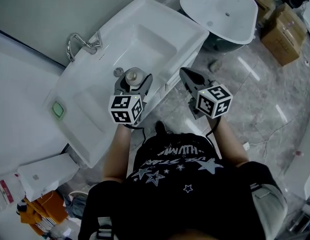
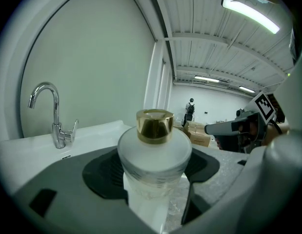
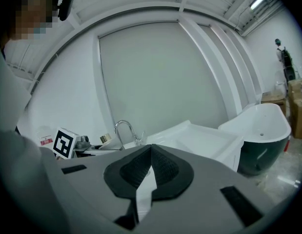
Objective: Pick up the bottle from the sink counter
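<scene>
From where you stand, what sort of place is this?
Likely a bathroom-fittings showroom or warehouse, not a home: a white sink with chrome faucet, a freestanding bathtub beside it, and cardboard boxes on the floor.

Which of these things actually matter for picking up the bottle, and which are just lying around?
In the job: bottle, left gripper clamped on it, sink counter.
Lying about: faucet, bathtub, cardboard boxes; right gripper, shut and empty.
</scene>
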`<state>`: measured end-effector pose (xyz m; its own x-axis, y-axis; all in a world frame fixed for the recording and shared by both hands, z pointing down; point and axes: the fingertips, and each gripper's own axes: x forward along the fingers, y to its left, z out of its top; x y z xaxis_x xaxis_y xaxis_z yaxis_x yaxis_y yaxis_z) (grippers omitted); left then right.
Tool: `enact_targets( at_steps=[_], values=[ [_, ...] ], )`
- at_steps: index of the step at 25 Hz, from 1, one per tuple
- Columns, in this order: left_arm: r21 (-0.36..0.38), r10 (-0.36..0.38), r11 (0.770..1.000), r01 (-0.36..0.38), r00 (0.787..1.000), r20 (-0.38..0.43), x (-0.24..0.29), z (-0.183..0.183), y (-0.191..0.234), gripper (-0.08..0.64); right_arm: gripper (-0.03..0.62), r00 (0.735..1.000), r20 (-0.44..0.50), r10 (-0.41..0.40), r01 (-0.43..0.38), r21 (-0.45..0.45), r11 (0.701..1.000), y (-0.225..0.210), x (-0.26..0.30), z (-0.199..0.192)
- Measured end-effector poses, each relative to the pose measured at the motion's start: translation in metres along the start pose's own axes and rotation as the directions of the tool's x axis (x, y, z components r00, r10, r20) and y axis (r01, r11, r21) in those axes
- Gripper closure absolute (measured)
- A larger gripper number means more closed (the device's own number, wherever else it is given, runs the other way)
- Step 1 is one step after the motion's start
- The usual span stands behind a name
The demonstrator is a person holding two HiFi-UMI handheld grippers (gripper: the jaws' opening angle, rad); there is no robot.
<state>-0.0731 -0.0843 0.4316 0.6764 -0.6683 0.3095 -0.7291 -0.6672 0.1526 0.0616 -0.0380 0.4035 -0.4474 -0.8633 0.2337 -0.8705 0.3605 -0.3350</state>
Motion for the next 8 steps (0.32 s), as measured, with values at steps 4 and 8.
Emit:
enact_targets(
  at_steps=[4, 8],
  values=[
    [0.004, 0.017, 1.0, -0.017, 1.0, -0.001, -0.008, -0.001, -0.021, 0.215, 0.586, 1.0, 0.007, 0.019, -0.019, -0.015, 1.0, -0.002, -0.019, 0.005],
    [-0.001, 0.027, 1.0, -0.027, 1.0, 0.002, -0.013, -0.001, -0.037, 0.216, 0.586, 1.0, 0.012, 0.02, -0.019, -0.013, 1.0, -0.006, -0.036, 0.007]
  ],
)
